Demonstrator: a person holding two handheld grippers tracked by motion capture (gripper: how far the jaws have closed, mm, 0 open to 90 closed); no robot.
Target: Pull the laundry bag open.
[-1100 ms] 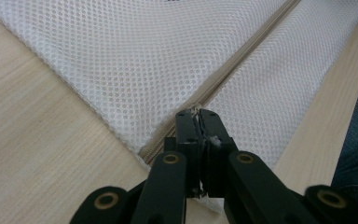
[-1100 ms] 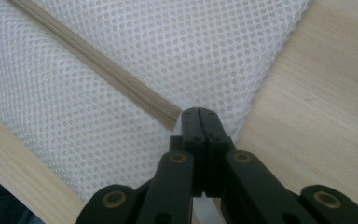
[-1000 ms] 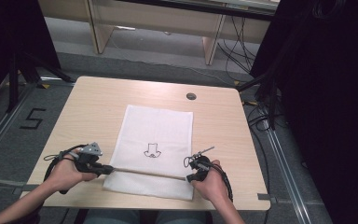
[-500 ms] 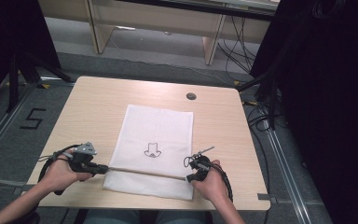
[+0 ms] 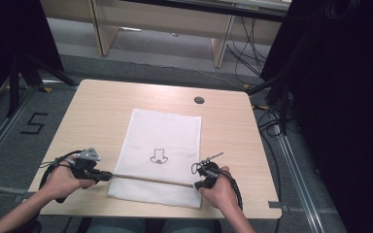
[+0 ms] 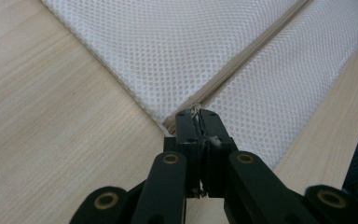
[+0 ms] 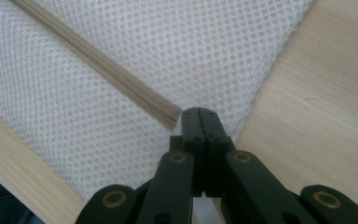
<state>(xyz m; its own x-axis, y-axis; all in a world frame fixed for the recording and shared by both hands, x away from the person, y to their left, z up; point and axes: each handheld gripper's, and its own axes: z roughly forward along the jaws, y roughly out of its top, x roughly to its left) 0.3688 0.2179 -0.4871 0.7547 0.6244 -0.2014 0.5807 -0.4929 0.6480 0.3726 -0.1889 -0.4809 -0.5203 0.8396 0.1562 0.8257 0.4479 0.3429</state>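
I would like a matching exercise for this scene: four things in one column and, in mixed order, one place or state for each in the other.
Things:
1. white mesh bag
2. left gripper
3. right gripper
4. round dark hole

Places or states:
A. in the table top near its far edge
B. shut at the zipper's left end
C. lies flat in the middle, a small drawing on it
D. shut at the zipper's right end

Pairs: 1-C, 2-B, 3-D, 4-A
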